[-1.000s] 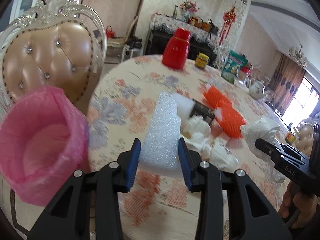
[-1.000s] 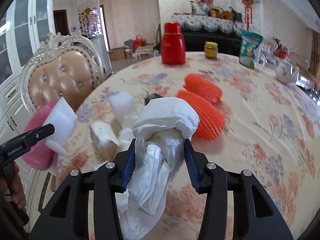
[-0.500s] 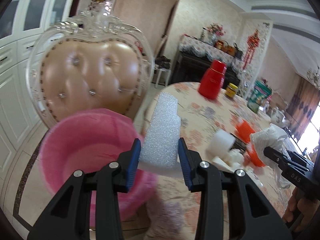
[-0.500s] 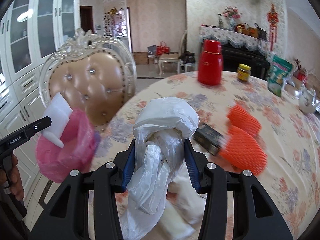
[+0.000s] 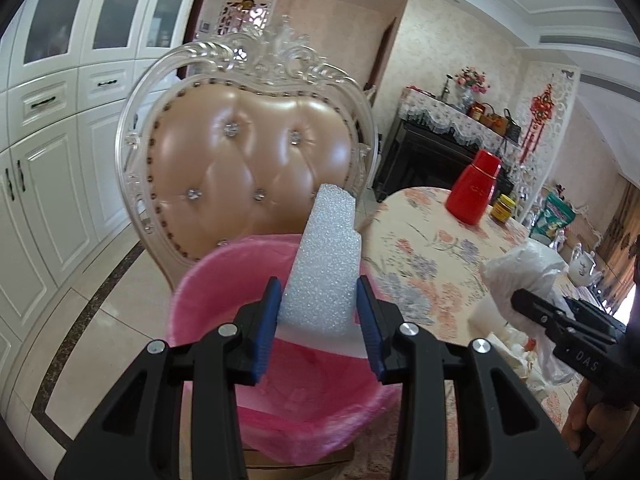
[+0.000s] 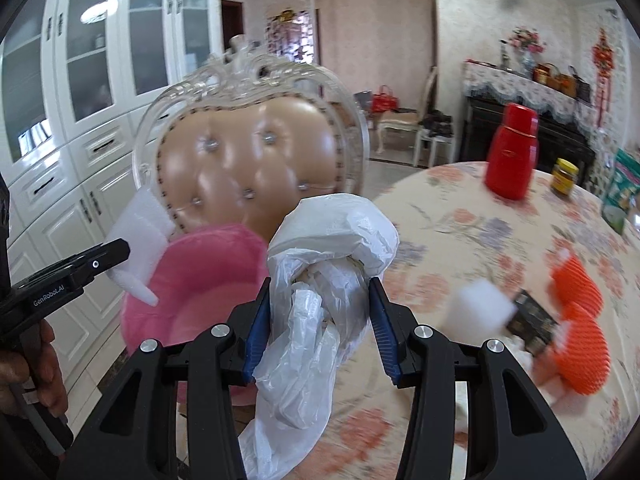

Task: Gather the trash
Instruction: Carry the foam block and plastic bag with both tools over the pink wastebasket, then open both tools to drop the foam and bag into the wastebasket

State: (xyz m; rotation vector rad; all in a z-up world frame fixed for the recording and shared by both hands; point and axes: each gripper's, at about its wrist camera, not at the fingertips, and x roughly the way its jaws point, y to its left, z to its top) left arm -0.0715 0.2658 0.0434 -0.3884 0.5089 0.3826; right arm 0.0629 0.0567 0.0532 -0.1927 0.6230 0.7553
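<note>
My left gripper [image 5: 318, 320] is shut on a white foam block [image 5: 326, 264] and holds it over the open mouth of a pink-lined trash bin [image 5: 216, 292] that stands beside the table. My right gripper [image 6: 320, 320] is shut on a crumpled white plastic bag [image 6: 328, 264] above the table's edge, to the right of the bin [image 6: 200, 280]. The right wrist view shows the left gripper [image 6: 116, 252] with the foam block [image 6: 138, 236] at the bin's left rim. The left wrist view shows the right gripper [image 5: 524, 300] with the bag [image 5: 520, 268].
A tufted chair [image 5: 248, 160] stands behind the bin. On the floral table [image 6: 460, 220] lie orange foam nets [image 6: 576, 308], a white foam piece [image 6: 484, 304], a dark box [image 6: 532, 320], a red flask [image 6: 512, 152] and a jar [image 6: 564, 176]. White cabinets [image 5: 52, 120] line the left wall.
Both grippers have swung left from over the table toward the pink bin, each still holding its item. The foam block now hangs over the bin's mouth.
</note>
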